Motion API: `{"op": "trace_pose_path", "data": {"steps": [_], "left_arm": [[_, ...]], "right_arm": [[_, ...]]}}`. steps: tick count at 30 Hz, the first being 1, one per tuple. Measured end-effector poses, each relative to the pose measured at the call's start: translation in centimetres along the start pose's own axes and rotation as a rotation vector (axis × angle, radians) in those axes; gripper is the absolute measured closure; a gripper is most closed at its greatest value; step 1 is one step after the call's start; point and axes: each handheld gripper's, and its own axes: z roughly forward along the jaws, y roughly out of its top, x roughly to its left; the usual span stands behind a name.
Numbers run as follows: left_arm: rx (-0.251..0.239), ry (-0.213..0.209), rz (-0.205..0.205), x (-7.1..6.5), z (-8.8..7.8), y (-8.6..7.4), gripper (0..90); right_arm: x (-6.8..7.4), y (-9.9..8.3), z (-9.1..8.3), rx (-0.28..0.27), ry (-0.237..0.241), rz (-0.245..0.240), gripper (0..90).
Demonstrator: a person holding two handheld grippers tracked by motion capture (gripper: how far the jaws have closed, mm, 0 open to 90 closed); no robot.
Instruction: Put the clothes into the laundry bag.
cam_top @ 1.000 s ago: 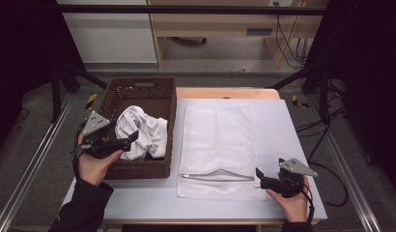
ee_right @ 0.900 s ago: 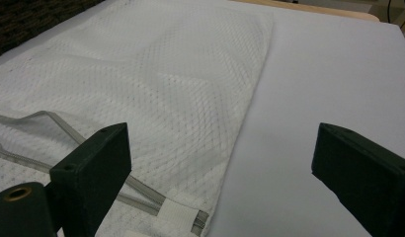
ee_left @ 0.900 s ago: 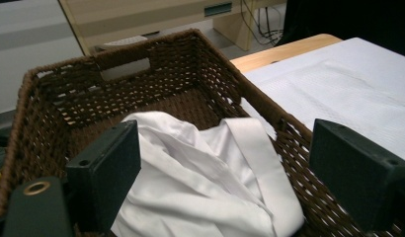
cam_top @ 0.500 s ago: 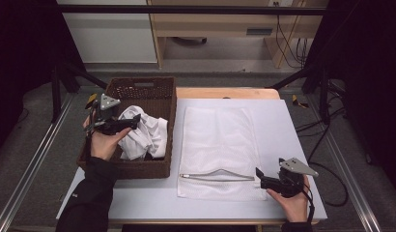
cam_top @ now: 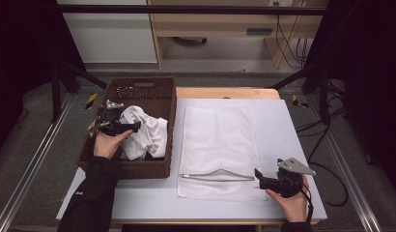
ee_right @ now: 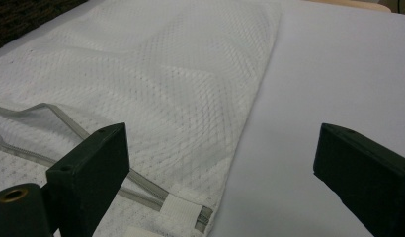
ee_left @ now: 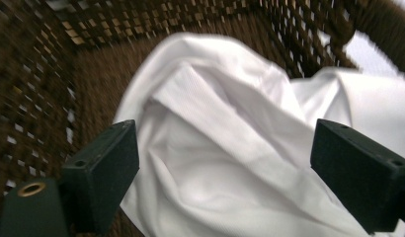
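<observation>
Item: crumpled white cotton garment [cam_top: 144,133], lying in the dark brown woven wicker basket [cam_top: 168,104] at the left of the table, heaped toward the basket's right side.

Item: flat white mesh laundry bag [cam_top: 219,145] with grey zip, spread on the pale grey tabletop [cam_top: 283,125] just right of the basket; its zip mouth lies along the near edge and gapes slightly.

Step in hand, as judged: picking the garment out of the basket, presumably for the bag.

Left gripper [cam_top: 131,126]: inside the basket, jaws spread wide to either side of the cloth [ee_left: 225,163], nothing clamped yet. Next move calls for pressing down into a fold and closing.

Right gripper [cam_top: 258,175]: at the bag's near right corner, jaws wide apart, empty, straddling the zip end [ee_right: 185,213]; contact with the mesh cannot be told.
</observation>
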Motion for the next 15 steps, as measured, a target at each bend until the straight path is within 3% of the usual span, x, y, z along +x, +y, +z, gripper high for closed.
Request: {"op": "trace_pose_path", "data": {"steps": [1,8,11,15], "left_arm": [[0.019,0.011,0.015,0.0,0.3,-0.2,9.4],[0.076,0.008,0.011,0.2,1.2,-0.6,8.5],[0.133,0.023,0.032,0.0,2.1,-0.9,5.8],[0.178,0.010,0.025,-0.1,2.8,-1.3,1.9]], "right_arm": [[0.1,0.0,0.1,0.007,0.003,-0.002,7.2],[0.2,-0.1,0.2,0.018,0.009,0.000,7.1],[0.1,-0.2,0.3,0.022,0.008,0.002,7.1],[0.2,-0.3,0.6,0.031,0.008,-0.005,7.0]]}}
